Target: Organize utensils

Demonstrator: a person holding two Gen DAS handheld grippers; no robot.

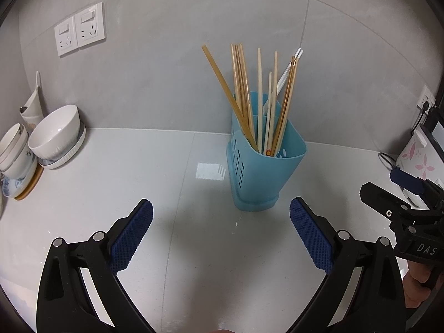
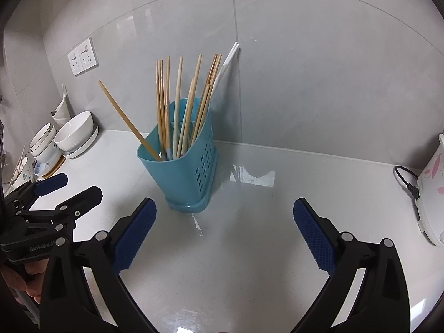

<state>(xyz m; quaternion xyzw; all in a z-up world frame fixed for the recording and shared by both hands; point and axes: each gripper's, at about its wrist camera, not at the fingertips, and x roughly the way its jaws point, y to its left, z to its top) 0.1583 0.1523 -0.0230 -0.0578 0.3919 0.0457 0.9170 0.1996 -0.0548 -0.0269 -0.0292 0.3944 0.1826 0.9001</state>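
Note:
A blue perforated utensil holder (image 1: 260, 166) (image 2: 183, 172) stands on the white counter against the tiled wall. Several wooden chopsticks (image 1: 247, 94) (image 2: 166, 102) and a white pair (image 1: 288, 72) (image 2: 226, 63) stick up out of it; one wooden stick (image 2: 125, 119) leans far out to the left. My left gripper (image 1: 221, 216) is open and empty, just in front of the holder. My right gripper (image 2: 224, 216) is open too, empty, with the holder ahead and to its left. Each gripper shows at the edge of the other's view: the right one (image 1: 388, 191), the left one (image 2: 72, 188).
White bowls (image 1: 55, 136) (image 2: 75, 130) stacked on plates stand at the left of the counter, with a folded white paper behind. Wall sockets (image 1: 80, 29) sit above them. A white appliance with pink flowers (image 2: 433, 188) and its black cable (image 2: 408, 180) stand at the right.

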